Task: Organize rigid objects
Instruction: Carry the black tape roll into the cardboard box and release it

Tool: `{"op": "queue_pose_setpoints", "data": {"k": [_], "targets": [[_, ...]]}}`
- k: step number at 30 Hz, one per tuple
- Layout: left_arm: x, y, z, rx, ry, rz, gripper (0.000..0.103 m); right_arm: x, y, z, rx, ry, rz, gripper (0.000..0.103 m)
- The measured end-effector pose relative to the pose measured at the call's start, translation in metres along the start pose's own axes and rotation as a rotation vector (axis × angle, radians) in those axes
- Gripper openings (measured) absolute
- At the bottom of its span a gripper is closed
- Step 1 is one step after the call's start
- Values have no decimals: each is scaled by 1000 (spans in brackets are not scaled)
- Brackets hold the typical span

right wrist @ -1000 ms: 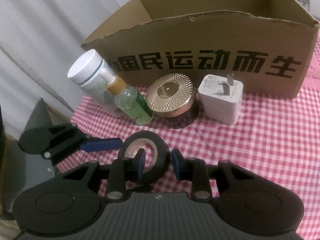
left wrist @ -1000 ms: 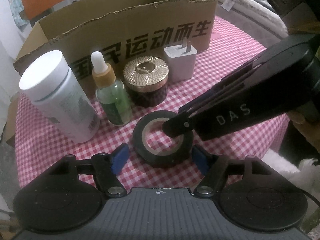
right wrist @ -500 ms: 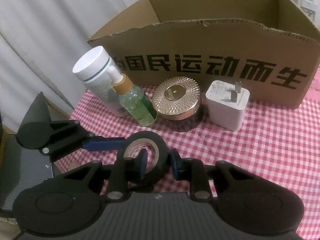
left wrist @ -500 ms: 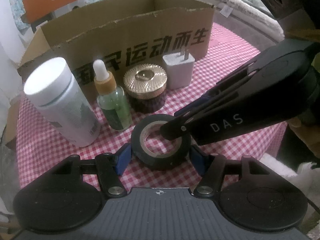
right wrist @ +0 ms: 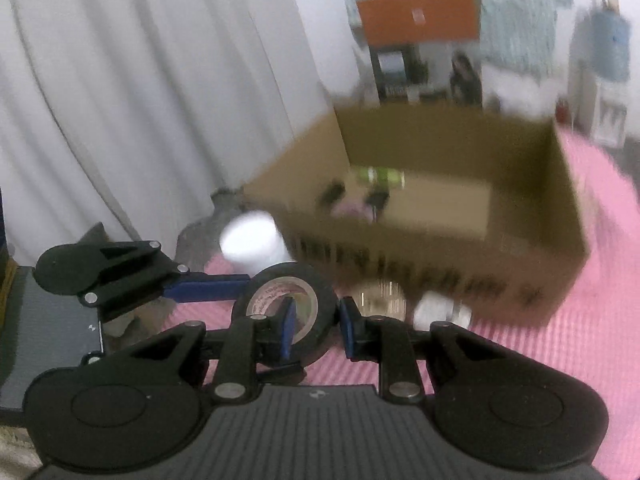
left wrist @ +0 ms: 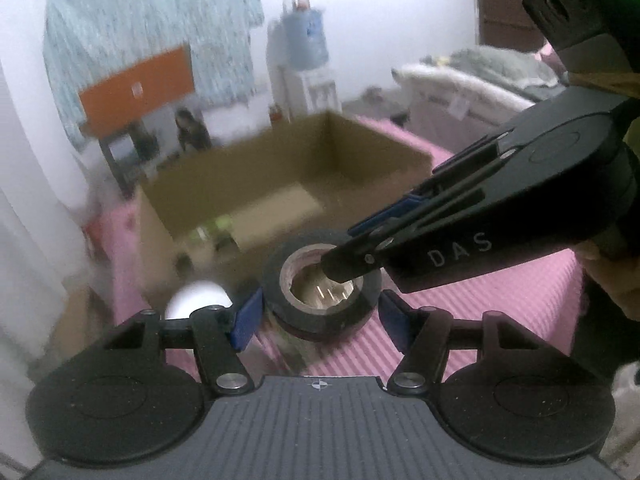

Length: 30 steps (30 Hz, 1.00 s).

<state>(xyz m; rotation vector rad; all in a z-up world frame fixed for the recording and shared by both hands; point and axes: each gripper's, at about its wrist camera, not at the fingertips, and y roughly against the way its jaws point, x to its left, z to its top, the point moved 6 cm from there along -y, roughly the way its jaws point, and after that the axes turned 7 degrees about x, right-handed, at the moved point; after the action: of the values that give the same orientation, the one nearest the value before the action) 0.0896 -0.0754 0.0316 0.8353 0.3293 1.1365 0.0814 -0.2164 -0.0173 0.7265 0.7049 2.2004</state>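
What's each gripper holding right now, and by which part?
The right gripper pinches the black tape roll through its wall: one finger inside the core, one outside. The left gripper holds nothing; its fingers straddle the roll, open.

black tape roll [right wrist: 289, 307] lifted off the checked cloth [right wrist: 580, 340], now raised near the cardboard box [right wrist: 560, 216] rim, pinched by right tool [right wrist: 316, 330]

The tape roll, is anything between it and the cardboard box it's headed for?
Nothing visible does. The tape roll, pinched through its wall by the right gripper, hangs before the open cardboard box; the left gripper is open around it.
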Motion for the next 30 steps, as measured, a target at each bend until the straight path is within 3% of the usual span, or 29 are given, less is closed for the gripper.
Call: {"op": "queue_pose_setpoints", "data": {"k": [4,7,15,20,30], "targets": [[20,-6,38,-15,-4,-5,64,-5,9,40,-36,35,-2,26],[39,-22,65,21,14,-35,64,-19,0,72,-18,23,16,26],[87,-107,109,219,88,-134,64,-87,-74,142,166,-93,75,26],[108,-170,112,372,144,-201,64,-127,-138,152,314,-173,98,26],[123,-251,100,528,198,-214,64,-168,-227,145,481,-226,67,26]]}}
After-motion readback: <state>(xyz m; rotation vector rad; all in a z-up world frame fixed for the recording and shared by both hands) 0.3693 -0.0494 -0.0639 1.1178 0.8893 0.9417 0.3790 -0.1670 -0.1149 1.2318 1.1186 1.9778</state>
